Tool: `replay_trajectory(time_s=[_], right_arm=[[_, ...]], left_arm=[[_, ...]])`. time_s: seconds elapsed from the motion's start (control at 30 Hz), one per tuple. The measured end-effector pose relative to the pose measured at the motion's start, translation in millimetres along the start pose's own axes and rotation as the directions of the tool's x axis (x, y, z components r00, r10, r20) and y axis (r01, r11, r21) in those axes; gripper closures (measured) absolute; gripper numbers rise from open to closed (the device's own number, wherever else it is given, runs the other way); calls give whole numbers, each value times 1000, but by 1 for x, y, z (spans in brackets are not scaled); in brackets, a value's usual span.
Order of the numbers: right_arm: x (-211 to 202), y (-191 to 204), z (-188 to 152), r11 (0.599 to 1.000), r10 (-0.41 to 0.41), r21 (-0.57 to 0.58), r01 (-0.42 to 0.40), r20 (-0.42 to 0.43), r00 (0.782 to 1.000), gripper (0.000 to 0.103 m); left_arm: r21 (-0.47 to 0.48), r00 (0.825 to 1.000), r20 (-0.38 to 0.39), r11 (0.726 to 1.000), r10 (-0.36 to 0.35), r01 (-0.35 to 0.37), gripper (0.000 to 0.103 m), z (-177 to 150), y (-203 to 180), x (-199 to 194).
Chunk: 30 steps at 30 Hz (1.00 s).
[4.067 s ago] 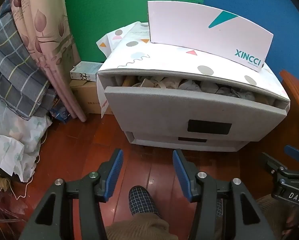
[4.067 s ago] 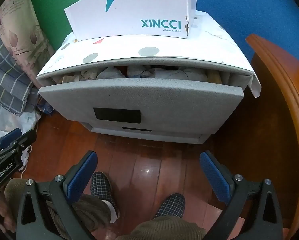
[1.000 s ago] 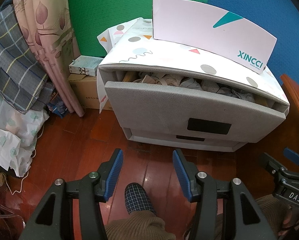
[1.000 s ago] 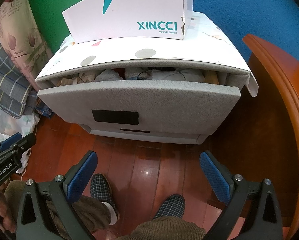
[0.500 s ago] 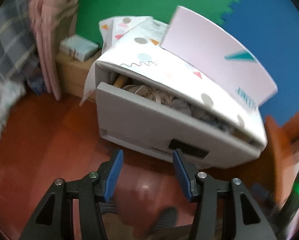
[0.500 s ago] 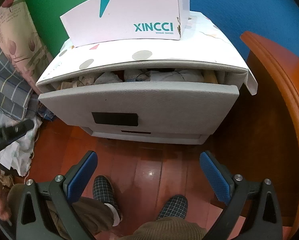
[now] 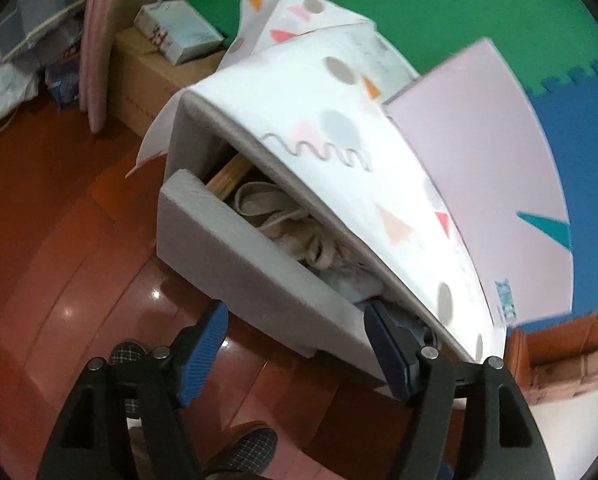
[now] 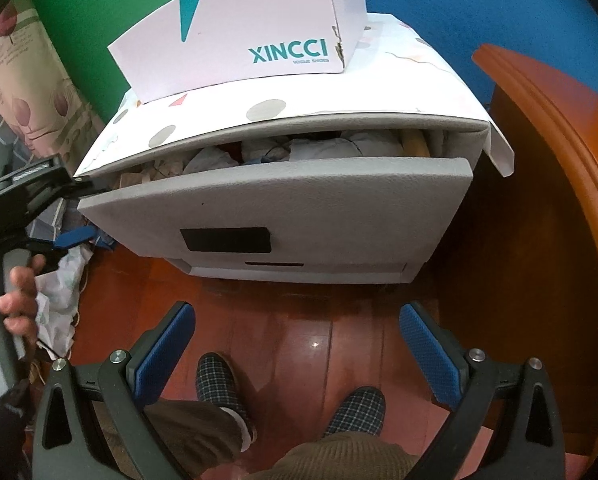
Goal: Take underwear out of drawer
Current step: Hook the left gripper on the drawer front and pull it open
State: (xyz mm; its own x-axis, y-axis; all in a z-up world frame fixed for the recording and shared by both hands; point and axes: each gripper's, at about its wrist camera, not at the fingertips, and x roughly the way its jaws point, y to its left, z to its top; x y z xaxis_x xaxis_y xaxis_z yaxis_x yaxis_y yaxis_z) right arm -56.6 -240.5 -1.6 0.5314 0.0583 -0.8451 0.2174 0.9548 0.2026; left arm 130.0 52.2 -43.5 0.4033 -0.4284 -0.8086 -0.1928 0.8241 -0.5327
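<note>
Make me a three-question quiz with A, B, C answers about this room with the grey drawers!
1. Where is the shoe box?
A. on the floor
B. on top of the drawer unit
C. inside the top drawer

2. What colour are the pads of the right hand-held gripper?
A. blue
B. red
C. yellow

3. How is the top drawer?
A. shut tight
B. taken right out
C. pulled partly open, with clothes showing

Answers:
1. B, the box sits on the patterned cover on the unit's top.
2. A, both pads show blue in the right wrist view.
3. C, a gap above the drawer front shows crumpled cloth inside.
</note>
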Motion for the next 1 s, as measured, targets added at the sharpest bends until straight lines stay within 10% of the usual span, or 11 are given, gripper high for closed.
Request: replay_trajectory(time_s=[0.43, 1.0], right_arm=[[1, 0, 1, 1000, 7, 1, -7, -4, 1000, 2], [-5, 0, 2, 1000, -6, -3, 6, 18, 1000, 2]], left_arm=[[-116, 1000, -16, 993, 21, -23, 23, 16, 12, 27], [8, 994, -36, 995, 99, -99, 9, 8, 29, 25]])
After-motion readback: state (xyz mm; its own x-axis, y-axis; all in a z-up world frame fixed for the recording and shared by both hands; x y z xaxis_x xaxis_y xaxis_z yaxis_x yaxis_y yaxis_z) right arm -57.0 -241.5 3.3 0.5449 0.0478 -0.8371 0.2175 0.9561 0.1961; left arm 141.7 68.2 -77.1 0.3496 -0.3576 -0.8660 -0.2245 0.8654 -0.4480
